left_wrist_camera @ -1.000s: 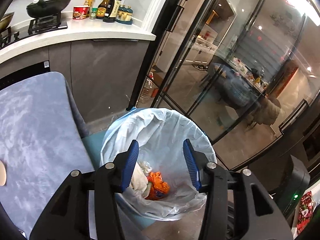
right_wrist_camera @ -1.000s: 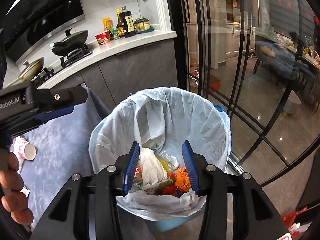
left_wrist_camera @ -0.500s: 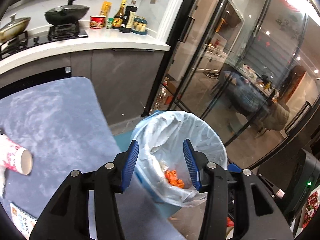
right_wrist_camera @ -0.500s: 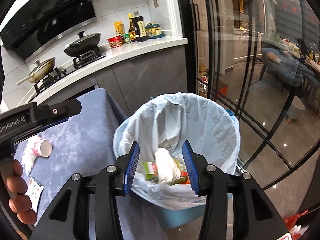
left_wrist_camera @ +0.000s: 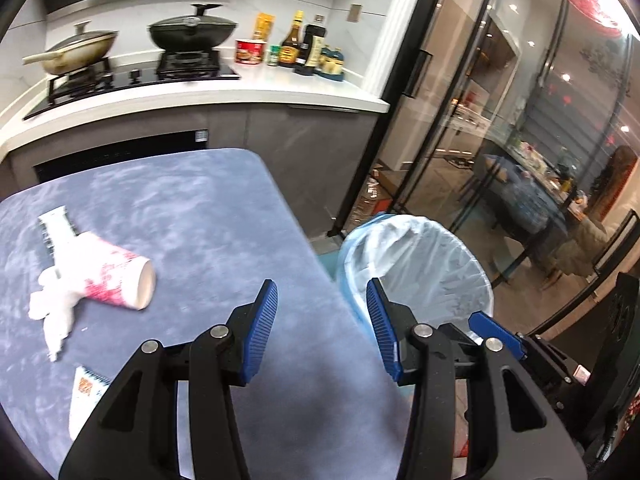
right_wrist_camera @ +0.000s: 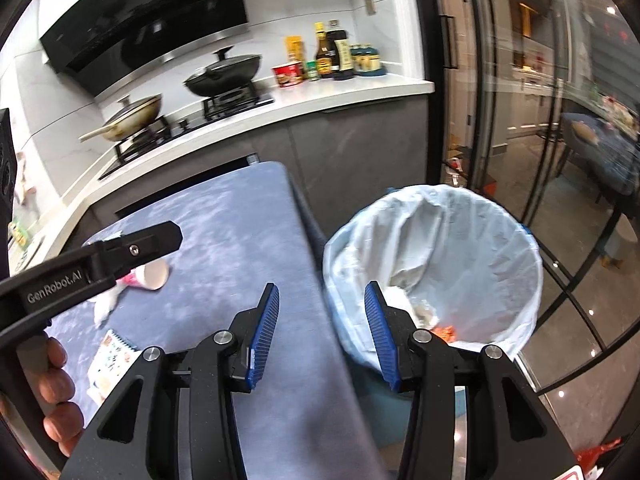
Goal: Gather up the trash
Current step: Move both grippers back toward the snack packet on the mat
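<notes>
Blue table (left_wrist_camera: pixel 208 216) holds what's left to collect, with the lined trash bin (right_wrist_camera: pixel 436 248) off its right edge, already holding some scraps. Both grippers are empty with jaws apart — left gripper (left_wrist_camera: pixel 322 324) hangs over the table's near right part, right gripper (right_wrist_camera: pixel 322 330) straddles the table edge and bin rim. Paper cup (left_wrist_camera: pixel 114 276) lies tipped, forward-left of the left gripper, long axis roughly left-right with the mouth facing right; crumpled tissue (left_wrist_camera: pixel 54 308) touches its far side and a small packet (left_wrist_camera: pixel 86 396) sits nearer, so the left gripper looks the closer one.
</notes>
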A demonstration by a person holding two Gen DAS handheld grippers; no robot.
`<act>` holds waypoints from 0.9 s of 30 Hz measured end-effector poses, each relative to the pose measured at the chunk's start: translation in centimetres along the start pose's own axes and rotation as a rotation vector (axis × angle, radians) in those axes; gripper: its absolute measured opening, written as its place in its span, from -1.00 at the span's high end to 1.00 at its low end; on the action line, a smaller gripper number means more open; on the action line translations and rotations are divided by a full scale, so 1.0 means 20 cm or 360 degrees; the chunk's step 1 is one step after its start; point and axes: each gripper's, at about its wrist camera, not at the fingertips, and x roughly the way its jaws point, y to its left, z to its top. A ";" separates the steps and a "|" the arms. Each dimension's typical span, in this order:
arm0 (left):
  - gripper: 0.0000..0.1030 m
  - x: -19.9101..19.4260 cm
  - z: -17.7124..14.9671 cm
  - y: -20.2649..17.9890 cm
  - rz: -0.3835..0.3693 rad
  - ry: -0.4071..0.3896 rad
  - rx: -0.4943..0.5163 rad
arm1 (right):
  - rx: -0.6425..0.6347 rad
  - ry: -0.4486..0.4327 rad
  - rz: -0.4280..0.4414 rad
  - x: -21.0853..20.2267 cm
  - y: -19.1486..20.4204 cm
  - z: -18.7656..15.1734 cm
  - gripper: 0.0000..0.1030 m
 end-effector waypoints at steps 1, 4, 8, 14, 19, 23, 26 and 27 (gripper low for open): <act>0.14 -0.02 -0.02 0.03 0.0032 -0.0006 -0.0003 | -0.0010 0.0005 0.0016 0.00 0.03 -0.01 0.15; 0.14 -0.08 -0.07 0.11 0.0096 -0.0005 -0.0026 | -0.0032 0.0022 0.0060 0.00 0.11 -0.03 0.15; 0.12 -0.16 -0.14 0.24 0.0183 0.0000 -0.0068 | -0.0079 0.0047 0.0111 0.01 0.22 -0.06 0.15; -0.04 -0.25 -0.28 0.45 0.0320 0.0034 -0.0172 | -0.0131 0.0093 0.0178 0.02 0.37 -0.13 0.15; -0.12 -0.31 -0.42 0.65 0.0444 0.0078 -0.0272 | -0.0173 0.0130 0.0216 0.03 0.48 -0.18 0.15; -0.12 -0.34 -0.52 0.82 0.0503 0.0112 -0.0393 | -0.0205 0.0152 0.0239 0.04 0.55 -0.21 0.15; -0.12 -0.36 -0.57 0.91 0.0533 0.0128 -0.0432 | -0.0228 0.0167 0.0251 0.04 0.59 -0.23 0.15; -0.12 -0.36 -0.59 0.93 0.0541 0.0135 -0.0440 | -0.0237 0.0173 0.0255 0.04 0.61 -0.24 0.15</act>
